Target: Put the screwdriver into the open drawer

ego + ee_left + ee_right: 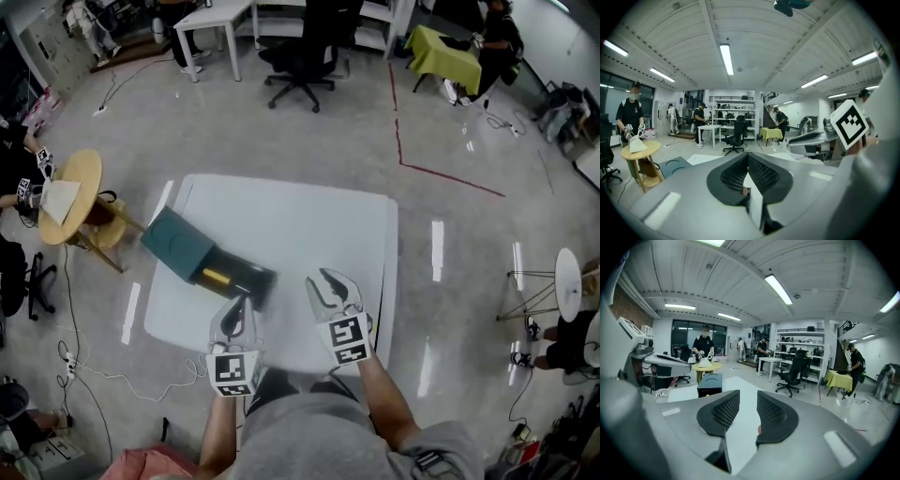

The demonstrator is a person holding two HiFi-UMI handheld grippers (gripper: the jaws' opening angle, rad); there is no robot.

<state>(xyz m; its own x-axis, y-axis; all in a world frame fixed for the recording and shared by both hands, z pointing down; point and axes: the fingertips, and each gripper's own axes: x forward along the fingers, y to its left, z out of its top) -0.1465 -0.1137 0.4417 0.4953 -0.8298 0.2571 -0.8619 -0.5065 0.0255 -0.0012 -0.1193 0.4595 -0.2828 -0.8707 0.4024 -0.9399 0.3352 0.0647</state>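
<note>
At the near edge of the white tabletop (309,225), both grippers hang above the surface, side by side and well apart from each other. The left gripper (242,305) (748,157) has its jaws together, the ribbed pads meeting at their tips with nothing caught between them. The right gripper (321,281) (747,401) has its jaws apart. A clear gap shows between its pads and only bare tabletop lies beyond it, so it holds and touches nothing. Toward the left edge of the tabletop a teal drawer unit (178,241) sits turned at an angle. Its dark drawer (246,278) is pulled out toward the middle of the near edge, just beyond the left gripper's tips. The screwdriver (216,277) lies inside that open drawer, with only its yellow handle plain to see. Neither gripper touches the drawer or the screwdriver.
</note>
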